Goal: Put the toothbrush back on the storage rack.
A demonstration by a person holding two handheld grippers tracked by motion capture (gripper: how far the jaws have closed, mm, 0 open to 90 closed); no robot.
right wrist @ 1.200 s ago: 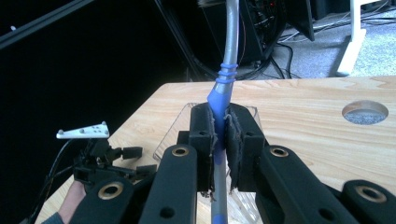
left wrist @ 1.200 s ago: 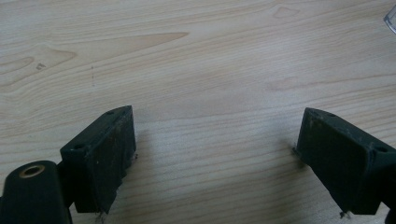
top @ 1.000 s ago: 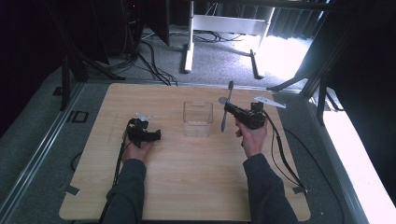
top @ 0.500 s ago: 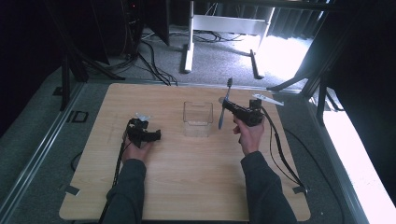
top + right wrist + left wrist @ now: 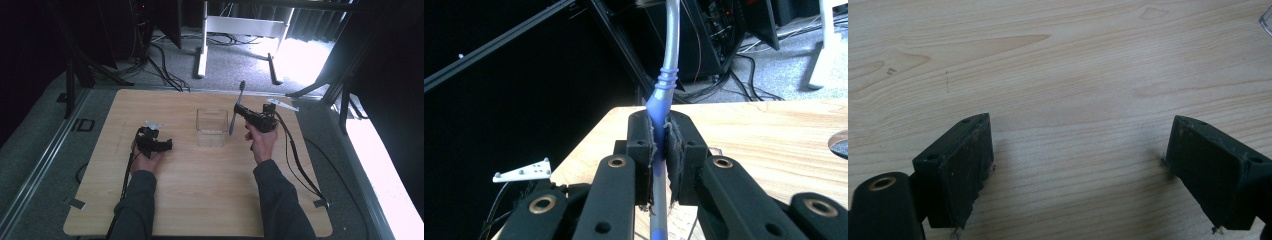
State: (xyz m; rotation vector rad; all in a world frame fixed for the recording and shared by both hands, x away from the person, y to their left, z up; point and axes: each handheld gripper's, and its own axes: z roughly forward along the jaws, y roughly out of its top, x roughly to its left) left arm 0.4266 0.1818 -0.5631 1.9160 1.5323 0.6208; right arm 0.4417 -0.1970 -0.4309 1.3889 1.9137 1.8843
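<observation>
Toothbrush (image 5: pixel 236 107) now nearer clear box (image 5: pixel 212 126), clamped in right gripper (image 5: pixel 241 111), bristles cropped; left gripper (image 5: pixel 167 145) agape.

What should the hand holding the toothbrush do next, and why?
Probably carry the toothbrush a little further left until it is above the clear box, then lower it in. The right gripper is shut on its handle, with the brush upright beside the box's right edge, not yet inside. The left gripper rests open on the table.
</observation>
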